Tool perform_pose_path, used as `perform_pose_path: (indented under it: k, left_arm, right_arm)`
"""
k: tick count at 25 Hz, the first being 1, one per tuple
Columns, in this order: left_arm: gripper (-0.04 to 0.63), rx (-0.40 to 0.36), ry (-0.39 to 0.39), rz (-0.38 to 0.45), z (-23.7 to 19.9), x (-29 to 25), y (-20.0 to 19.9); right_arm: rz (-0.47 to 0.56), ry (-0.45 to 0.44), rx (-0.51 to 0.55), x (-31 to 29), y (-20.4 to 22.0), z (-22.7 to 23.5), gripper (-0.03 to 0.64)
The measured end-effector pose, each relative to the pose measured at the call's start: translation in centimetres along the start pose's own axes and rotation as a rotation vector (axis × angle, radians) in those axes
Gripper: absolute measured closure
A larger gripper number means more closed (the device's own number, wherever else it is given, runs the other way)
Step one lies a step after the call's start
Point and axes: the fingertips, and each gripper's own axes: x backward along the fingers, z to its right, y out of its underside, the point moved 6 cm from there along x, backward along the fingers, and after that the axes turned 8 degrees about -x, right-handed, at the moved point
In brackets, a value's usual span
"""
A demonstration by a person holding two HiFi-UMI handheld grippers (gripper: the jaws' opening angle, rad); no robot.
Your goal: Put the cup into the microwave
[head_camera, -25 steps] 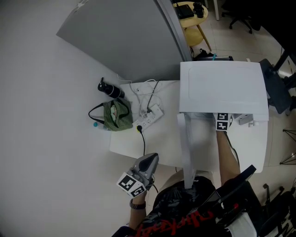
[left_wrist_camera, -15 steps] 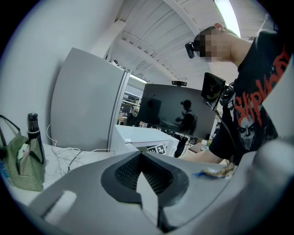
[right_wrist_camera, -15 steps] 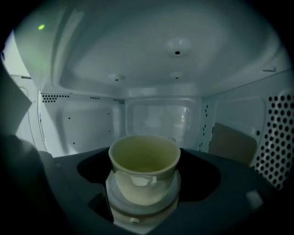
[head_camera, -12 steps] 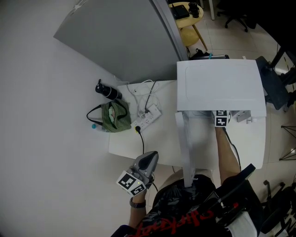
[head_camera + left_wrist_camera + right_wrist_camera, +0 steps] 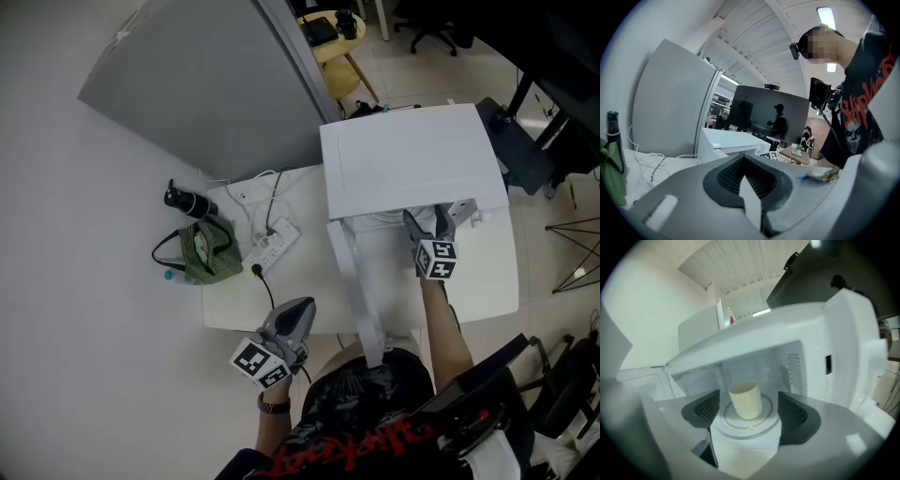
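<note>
A cream cup stands upright on the glass turntable inside the white microwave. The microwave door hangs open to the left. My right gripper is just outside the oven mouth. In the right gripper view my right gripper shows the cup through the gap, farther in. Its jaws are closing; the pads touch nothing. My left gripper hangs at the table's near edge. In the left gripper view my left gripper has its jaws together and holds nothing.
On the white table lie a power strip with cables, a green bag and a black bottle. A tall grey cabinet stands behind the table. Chairs and dark equipment are at the right.
My right gripper has drawn back out of the microwave toward the person, leaving the cup inside. The left gripper has stayed near the table edge.
</note>
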Motion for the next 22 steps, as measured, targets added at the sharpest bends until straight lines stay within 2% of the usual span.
perform_pose_path:
  k: [2,4,7,10,15,19,22]
  left_arm:
    - [0.592,-0.007,0.043,0.007,0.2,-0.4,0.0]
    - [0.592,-0.011,0.08,0.018,0.3,-0.4,0.1]
    - [0.592,-0.016,0.106,0.042,-0.1,0.7,0.1]
    - [0.592,-0.037,0.135,0.072,-0.5,1.9,0.2]
    - [0.592,0.036,0.192,0.126,0.1,4.7,2.0]
    - [0.592,0.025,0.293,0.123,2.1,3.8,3.0]
    - [0.592,-0.002,0.364,0.143,5.4,3.2,2.9]
  right_arm:
    - [0.048,-0.01,-0.026,3.2,-1.2,-0.7,0.286]
    - [0.083,-0.051,-0.044,6.4,-2.5,-1.8,0.384]
    - [0.117,-0.182,-0.076,11.1,-4.4,-4.8,0.612]
    - [0.146,-0.267,-0.059,15.1,-6.2,-8.3,0.615]
    - [0.132,-0.272,0.084,20.7,-7.7,-14.0,0.614]
    - [0.204,-0.197,0.165,26.6,-9.2,-15.7,0.614]
    - [0.252,-0.138,0.194,30.8,-9.5,-15.7,0.614]
